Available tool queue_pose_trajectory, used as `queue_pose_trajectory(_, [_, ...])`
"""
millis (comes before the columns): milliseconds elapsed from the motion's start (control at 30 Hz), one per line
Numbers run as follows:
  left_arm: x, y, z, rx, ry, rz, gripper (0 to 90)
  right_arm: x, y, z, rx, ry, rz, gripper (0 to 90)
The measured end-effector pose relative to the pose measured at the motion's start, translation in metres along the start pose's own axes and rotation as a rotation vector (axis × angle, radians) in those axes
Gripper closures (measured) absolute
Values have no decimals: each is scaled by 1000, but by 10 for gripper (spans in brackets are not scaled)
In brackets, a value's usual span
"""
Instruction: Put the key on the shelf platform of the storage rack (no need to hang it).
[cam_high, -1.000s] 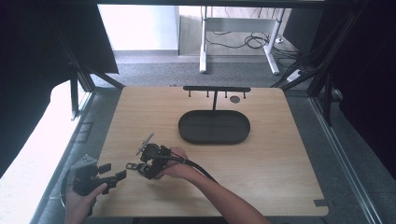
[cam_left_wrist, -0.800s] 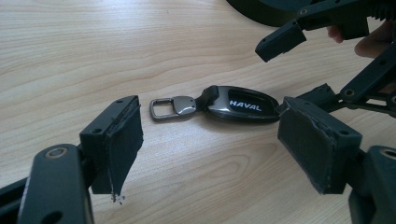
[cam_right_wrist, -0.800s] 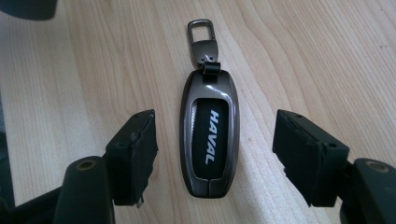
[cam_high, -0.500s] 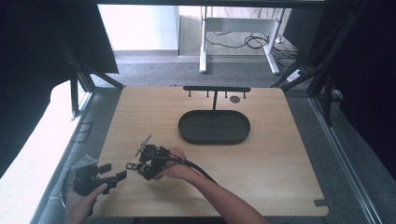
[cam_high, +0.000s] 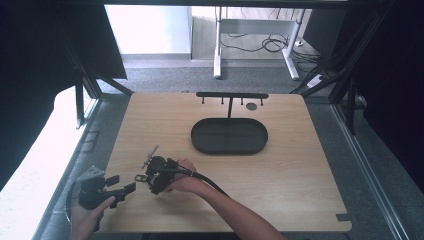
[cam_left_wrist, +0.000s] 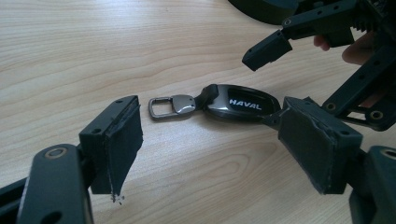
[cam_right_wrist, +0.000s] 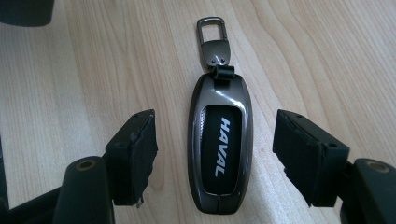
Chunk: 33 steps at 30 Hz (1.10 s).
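Key fob (cam_right_wrist: 219, 150) lies flat on the table (cam_high: 300, 165) between the wide-open, empty right gripper (cam_right_wrist: 219, 158) jaws; small, light, rigid, glossy-slippery, so pinch its long sides; left gripper (cam_left_wrist: 219, 154) gapes empty nearby.

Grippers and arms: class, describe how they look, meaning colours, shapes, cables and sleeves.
Both are black, built of jointed bars. The left claw and right claw carry blocky, dark, frayed pads. The left gripper bears a grey three-cornered plate; a black cable trails from the right. No sleeves on the forearms.
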<state>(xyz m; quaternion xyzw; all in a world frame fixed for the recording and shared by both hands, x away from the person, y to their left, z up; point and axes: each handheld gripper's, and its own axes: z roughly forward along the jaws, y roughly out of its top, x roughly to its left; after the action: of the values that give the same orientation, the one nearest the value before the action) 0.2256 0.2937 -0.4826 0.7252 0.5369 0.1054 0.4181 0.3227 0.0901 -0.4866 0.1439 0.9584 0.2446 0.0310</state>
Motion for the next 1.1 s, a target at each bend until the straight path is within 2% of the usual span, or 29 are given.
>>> queue_pose_trajectory(433, [-2,0,1,2,0,5,220,-4,-1,10,25,-19,9,309])
queue_pose_trajectory(1100, [-3,0,3,12,-2,9,220,-4,1,19,26,-11,29,310])
